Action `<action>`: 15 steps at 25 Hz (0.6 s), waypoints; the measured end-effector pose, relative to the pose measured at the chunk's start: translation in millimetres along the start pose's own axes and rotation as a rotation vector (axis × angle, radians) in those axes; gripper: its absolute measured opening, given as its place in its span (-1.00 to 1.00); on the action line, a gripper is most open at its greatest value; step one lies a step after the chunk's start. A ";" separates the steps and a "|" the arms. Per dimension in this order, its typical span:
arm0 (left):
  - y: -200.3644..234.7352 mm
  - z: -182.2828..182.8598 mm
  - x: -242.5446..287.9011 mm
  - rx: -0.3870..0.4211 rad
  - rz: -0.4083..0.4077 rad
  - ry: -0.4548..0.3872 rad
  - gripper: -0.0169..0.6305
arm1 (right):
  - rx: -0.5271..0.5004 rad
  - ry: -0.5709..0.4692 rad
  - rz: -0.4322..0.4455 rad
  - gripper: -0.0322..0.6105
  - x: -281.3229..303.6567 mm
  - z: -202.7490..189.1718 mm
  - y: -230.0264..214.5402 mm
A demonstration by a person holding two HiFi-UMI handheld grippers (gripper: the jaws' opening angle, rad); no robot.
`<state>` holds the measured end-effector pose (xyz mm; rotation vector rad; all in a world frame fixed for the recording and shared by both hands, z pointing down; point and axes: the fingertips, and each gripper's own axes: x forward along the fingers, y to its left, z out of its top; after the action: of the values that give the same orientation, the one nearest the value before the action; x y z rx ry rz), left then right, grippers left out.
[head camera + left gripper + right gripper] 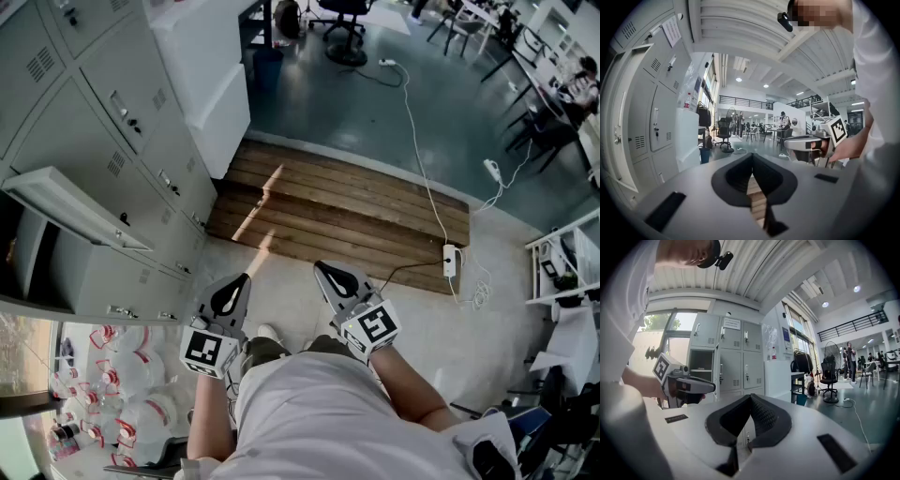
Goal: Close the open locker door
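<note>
Closest to the head camera is the person's white shirt [328, 422], with both tools held low in front of it. The left gripper [240, 285] and the right gripper [326, 273] each have their jaws pressed together on nothing. That probably suits the job, since a push needs no pinch.

The open locker door [80, 208] stands swung out from the grey locker bank [141, 112], seen nearly edge-on from above. It is well apart from both grippers, with the left gripper nearer to it. The right gripper view shows the bared compartment [701, 364] just behind that gripper. A wooden platform [347, 220] lies on the floor on the far side of the grippers from the door.

Each marker cube [208, 349] carries only a black-and-white square pattern. A paper sheet [671, 30] is stuck to a locker above the door, its print too small to read.
</note>
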<state>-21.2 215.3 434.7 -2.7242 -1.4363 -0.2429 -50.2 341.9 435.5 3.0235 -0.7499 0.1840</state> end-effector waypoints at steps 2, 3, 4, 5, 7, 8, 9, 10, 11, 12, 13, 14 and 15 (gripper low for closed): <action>11.5 1.0 0.4 0.000 -0.006 0.001 -0.93 | -0.001 0.001 0.001 -0.87 13.5 1.7 4.0; 17.1 1.1 0.6 0.002 -0.010 0.003 -0.93 | 0.001 -0.002 0.000 -0.87 20.3 2.6 5.7; 22.8 0.8 0.8 0.006 -0.015 0.004 -0.93 | 0.008 -0.008 -0.002 -0.87 27.1 3.4 7.1; 28.8 0.0 0.7 0.011 -0.022 0.005 -0.93 | 0.018 -0.013 -0.004 -0.87 34.0 4.3 7.9; 42.5 -1.3 -0.1 0.019 -0.032 0.006 -0.93 | 0.036 -0.018 -0.010 -0.86 48.3 6.6 8.3; 50.1 -1.7 -0.6 0.020 -0.036 0.007 -0.93 | 0.041 -0.018 -0.015 -0.87 55.7 7.4 8.0; 58.0 -2.2 -1.0 0.019 -0.039 0.009 -0.93 | 0.043 -0.017 -0.023 -0.87 63.4 7.8 7.6; 65.8 -2.7 -1.4 0.018 -0.041 0.009 -0.93 | 0.044 -0.015 -0.032 -0.87 71.2 7.8 7.5; 73.4 -3.1 -1.8 0.017 -0.044 0.007 -0.93 | 0.045 -0.014 -0.041 -0.87 79.0 7.3 7.6; 80.6 -3.8 -1.9 0.017 -0.048 0.005 -0.93 | 0.050 -0.016 -0.049 -0.86 86.5 6.6 7.7; 87.5 -4.6 -1.5 0.019 -0.053 0.004 -0.93 | 0.056 -0.018 -0.057 -0.86 94.2 5.9 7.8; 94.2 -6.0 -0.6 0.022 -0.056 0.005 -0.93 | 0.061 -0.017 -0.061 -0.86 101.6 5.0 8.1; 100.4 -7.3 0.3 0.023 -0.057 0.007 -0.93 | 0.062 -0.011 -0.062 -0.87 108.5 4.0 8.8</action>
<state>60.7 157.8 444.6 -2.6644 -1.5070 -0.2373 41.3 283.5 444.4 3.1039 -0.6621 0.1923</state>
